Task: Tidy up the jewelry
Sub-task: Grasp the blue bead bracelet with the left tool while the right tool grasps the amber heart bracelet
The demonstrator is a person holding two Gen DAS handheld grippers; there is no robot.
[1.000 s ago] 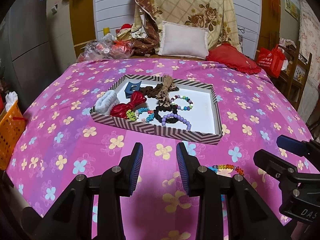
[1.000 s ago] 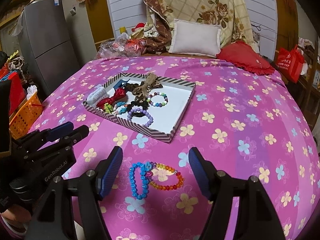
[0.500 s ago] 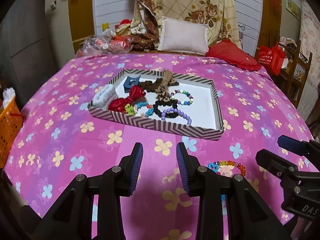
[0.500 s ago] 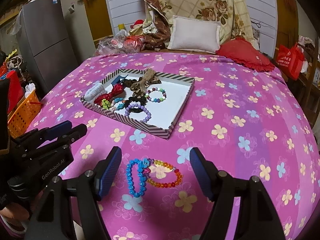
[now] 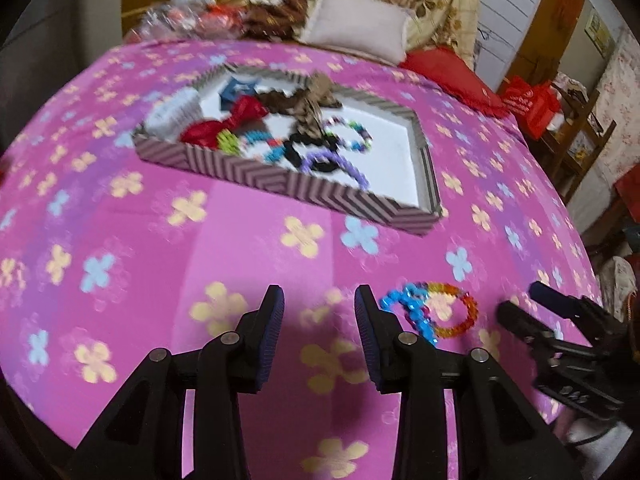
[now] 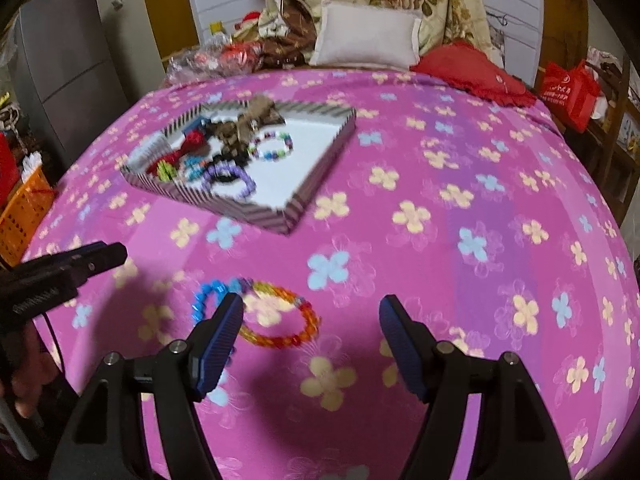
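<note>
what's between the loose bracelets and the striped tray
Only bare flowered bedspread. In the right wrist view, nothing lies between the blue bracelet and rainbow bracelet and the tray.

A tray (image 6: 320, 172) lies on the bed (image 6: 460, 240) toward its left edge, with bracelets (image 6: 272, 146) and hair ties (image 6: 256, 118) crowded in its left half. Two linked bracelets (image 6: 276, 316) lie on the bedcover near the front edge, apart from the tray. A pillow (image 6: 366, 36) and a cushion (image 6: 474, 72) lie at the bed's far edge.
</note>
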